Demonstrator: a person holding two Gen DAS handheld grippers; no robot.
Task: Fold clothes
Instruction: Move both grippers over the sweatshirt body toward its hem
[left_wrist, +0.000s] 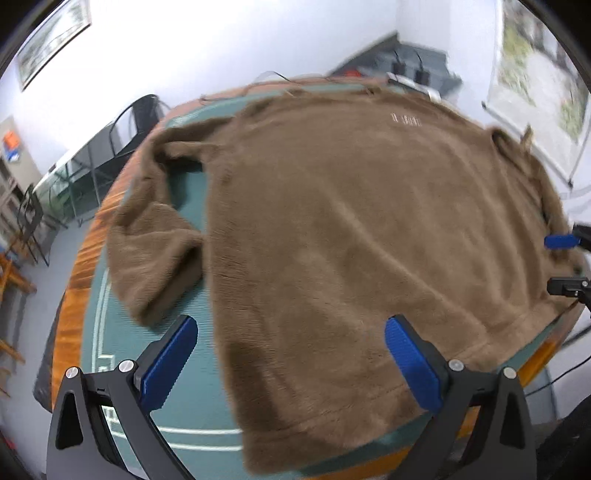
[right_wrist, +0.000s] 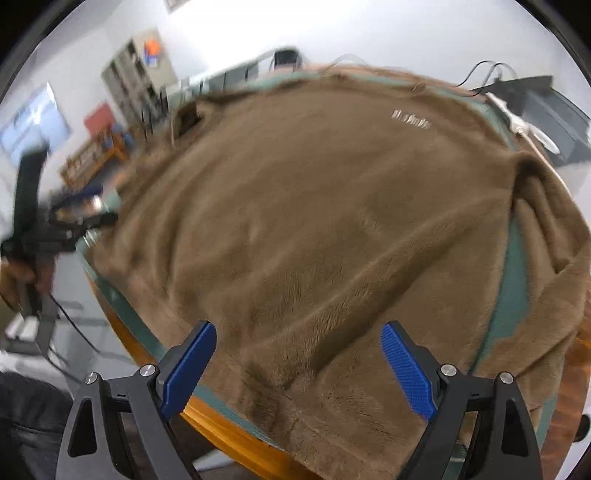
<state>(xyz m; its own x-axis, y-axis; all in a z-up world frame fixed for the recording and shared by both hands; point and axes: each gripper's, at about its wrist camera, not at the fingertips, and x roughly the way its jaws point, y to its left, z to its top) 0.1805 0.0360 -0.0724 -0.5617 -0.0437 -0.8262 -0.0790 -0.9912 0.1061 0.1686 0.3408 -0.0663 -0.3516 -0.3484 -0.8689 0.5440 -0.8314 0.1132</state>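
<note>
A brown fleece sweater (left_wrist: 351, 229) lies spread flat on the table, hem toward me, with small white lettering near its far end. Its left sleeve (left_wrist: 155, 258) is bent beside the body. My left gripper (left_wrist: 291, 354) hovers open above the hem's left part, nothing between its blue pads. In the right wrist view the same sweater (right_wrist: 314, 221) fills the table, and its right sleeve (right_wrist: 554, 258) is bunched at the right. My right gripper (right_wrist: 299, 358) hangs open over the hem near the table edge. The right gripper's blue tip (left_wrist: 561, 242) also shows at the far right of the left wrist view.
The table has a green mat (left_wrist: 147, 398) with white lines and an orange wooden rim (right_wrist: 229, 439). A hand (right_wrist: 18, 277) holds the left gripper's handle at the left of the right wrist view. Chairs (left_wrist: 33, 221), shelves (right_wrist: 136, 81) and a dark cabinet (left_wrist: 417, 62) stand around.
</note>
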